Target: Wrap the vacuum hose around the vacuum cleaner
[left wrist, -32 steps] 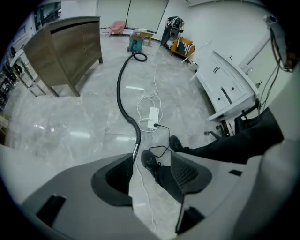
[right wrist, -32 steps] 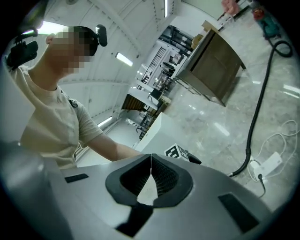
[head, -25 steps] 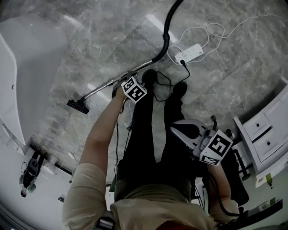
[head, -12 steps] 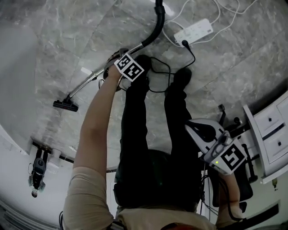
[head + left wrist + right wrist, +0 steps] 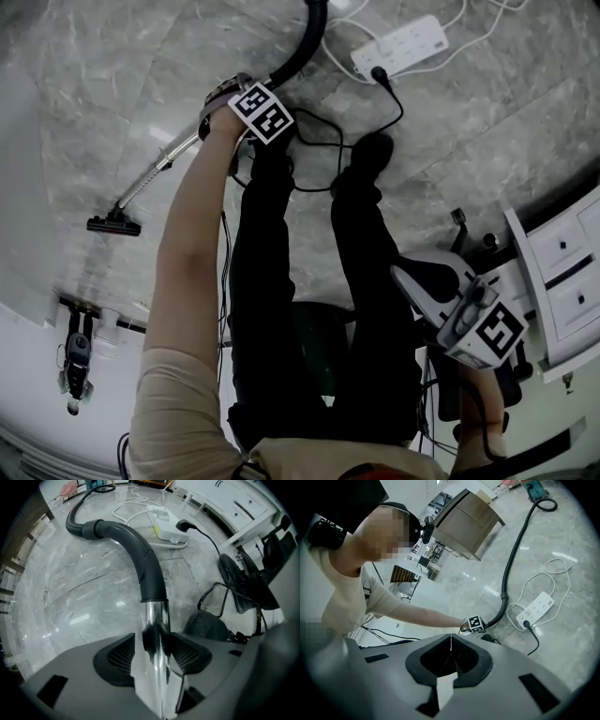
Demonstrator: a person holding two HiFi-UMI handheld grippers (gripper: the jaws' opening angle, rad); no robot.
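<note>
The vacuum's chrome wand (image 5: pixel 155 173) slants across the marble floor from its floor nozzle (image 5: pixel 112 225) up to a black bent handle (image 5: pixel 300 52). My left gripper (image 5: pixel 230 103) points down and is shut on the wand just below that handle. The chrome tube (image 5: pixel 154 634) stands between both pads, and the black handle (image 5: pixel 140 555) and ribbed hose (image 5: pixel 75 522) run on beyond it. The hose (image 5: pixel 515 550) trails off to a teal object (image 5: pixel 536 489) far away. My right gripper (image 5: pixel 412 279) hangs at the person's right side, jaws shut (image 5: pixel 451 639) with nothing in them.
A white power strip (image 5: pixel 398 47) with white cords lies near the hose; a black cable (image 5: pixel 319 169) loops round the person's shoes (image 5: pixel 370 150). White drawers (image 5: pixel 562 281) and a black wheeled base (image 5: pixel 459 230) stand at the right. A wooden cabinet (image 5: pixel 464 520) stands farther off.
The left gripper has sunk toward the floor with the wand still held, and the wand lies flatter. The right gripper has also dropped, still shut. The person has bent forward.
</note>
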